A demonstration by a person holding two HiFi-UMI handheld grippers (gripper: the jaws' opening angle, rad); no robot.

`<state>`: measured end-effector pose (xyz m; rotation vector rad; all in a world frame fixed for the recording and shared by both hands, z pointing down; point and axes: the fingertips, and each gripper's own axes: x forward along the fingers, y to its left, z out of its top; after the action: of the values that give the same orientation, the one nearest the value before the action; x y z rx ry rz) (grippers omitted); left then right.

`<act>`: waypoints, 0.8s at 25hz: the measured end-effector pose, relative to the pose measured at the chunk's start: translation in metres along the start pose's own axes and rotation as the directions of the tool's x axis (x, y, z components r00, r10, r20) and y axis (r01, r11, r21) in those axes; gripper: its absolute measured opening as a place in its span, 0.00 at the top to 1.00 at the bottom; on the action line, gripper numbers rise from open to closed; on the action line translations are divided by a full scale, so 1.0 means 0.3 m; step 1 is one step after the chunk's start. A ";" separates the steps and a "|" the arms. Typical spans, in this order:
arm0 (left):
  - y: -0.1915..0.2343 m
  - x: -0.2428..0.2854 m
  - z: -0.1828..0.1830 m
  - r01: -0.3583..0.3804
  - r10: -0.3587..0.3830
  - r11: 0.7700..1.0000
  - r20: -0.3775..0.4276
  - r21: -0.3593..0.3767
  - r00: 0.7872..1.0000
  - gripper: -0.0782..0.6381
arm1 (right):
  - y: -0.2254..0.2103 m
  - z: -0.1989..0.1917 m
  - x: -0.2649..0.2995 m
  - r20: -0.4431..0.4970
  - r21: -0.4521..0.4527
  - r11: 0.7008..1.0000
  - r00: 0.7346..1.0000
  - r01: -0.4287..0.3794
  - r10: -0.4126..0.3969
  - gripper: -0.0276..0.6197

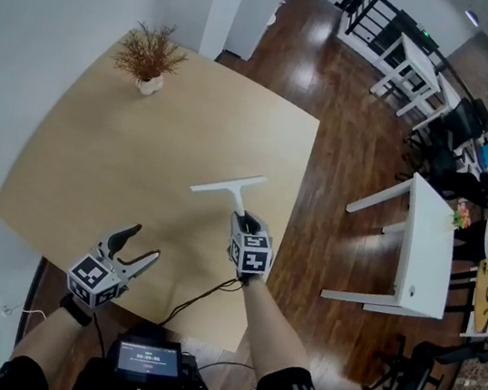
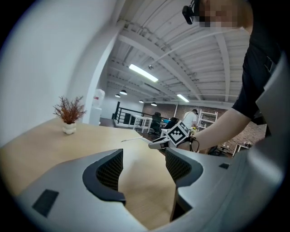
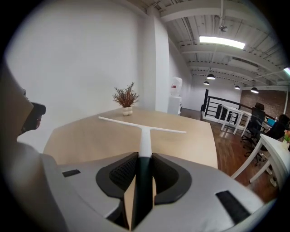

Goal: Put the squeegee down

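Nearest the camera, at the bottom of the head view, is a black device with a small lit screen point(image 1: 145, 357), worn at the person's chest, with both forearms reaching out past it. The left gripper point(image 1: 144, 244) hovers over the near part of the light wooden tabletop point(image 1: 122, 152); its jaws are spread apart with only bare table between them. The right gripper point(image 1: 245, 220) is clenched on the dark lower handle of a white T-shaped plastic squeegee point(image 1: 227, 184), whose long blade points away and appears to be held clear of the table, over its right half. A small dried reddish plant in a white pot point(image 1: 149, 57) stands at the far left, well apart. The likely risk is letting go too high: the blade-heavy end could drop first, bounce and slide off the nearby right edge onto the dark wooden floor point(image 1: 341, 159).
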<state>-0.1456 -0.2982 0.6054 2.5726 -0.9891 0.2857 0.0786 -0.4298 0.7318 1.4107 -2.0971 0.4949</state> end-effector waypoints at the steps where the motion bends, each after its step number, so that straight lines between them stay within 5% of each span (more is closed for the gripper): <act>1: 0.009 0.006 -0.003 0.001 -0.001 1.000 -0.001 -0.004 1.000 0.48 | 0.000 -0.010 0.026 -0.012 -0.002 1.000 1.000 0.000 0.000 0.77; 10: 0.055 0.033 -0.066 -0.001 0.001 1.000 -0.014 -0.020 1.000 0.48 | 0.001 -0.151 0.193 -0.136 -0.033 0.999 0.990 0.020 -0.024 0.77; 20: 0.074 0.030 -0.093 -0.013 0.011 0.999 -0.028 -0.044 1.000 0.48 | 0.044 -0.177 0.256 -0.169 -0.030 1.000 0.986 0.004 -0.009 0.77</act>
<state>-0.1555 -0.3074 0.6397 2.5176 -0.9905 0.2983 0.0570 -0.4490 0.8215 1.3107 -1.9556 0.5588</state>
